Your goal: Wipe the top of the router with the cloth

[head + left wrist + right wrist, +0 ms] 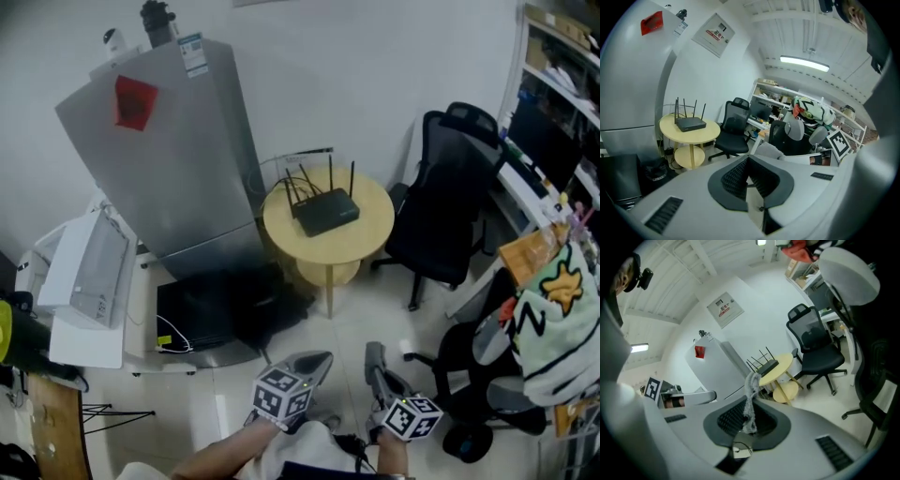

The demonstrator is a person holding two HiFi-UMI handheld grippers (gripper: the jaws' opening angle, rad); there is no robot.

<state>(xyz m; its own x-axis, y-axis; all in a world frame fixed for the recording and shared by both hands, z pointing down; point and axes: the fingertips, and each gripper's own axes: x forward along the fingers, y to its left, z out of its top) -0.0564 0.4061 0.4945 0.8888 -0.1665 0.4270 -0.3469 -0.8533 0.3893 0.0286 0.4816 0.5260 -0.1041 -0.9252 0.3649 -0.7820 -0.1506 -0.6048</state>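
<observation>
My R tool [749, 414] is clamped on the grey cloth [751, 392], a thin strip standing up btwn the pads. My L tool [747, 163] is closed w/ nothing in it. Both are held low over the floor [370, 314], well apart from the black router [325, 210], which sits w/ 4 antennas up on the round yellow tabletop [370, 236], btwn the grey fridge [178, 159] & a black office chair [445, 216].

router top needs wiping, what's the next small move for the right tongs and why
Probably carry the right tongs forward and up toward the router on the round table. They are already shut on the cloth, but they hang low near the floor, well short of the table, so nothing can be wiped yet.
</observation>
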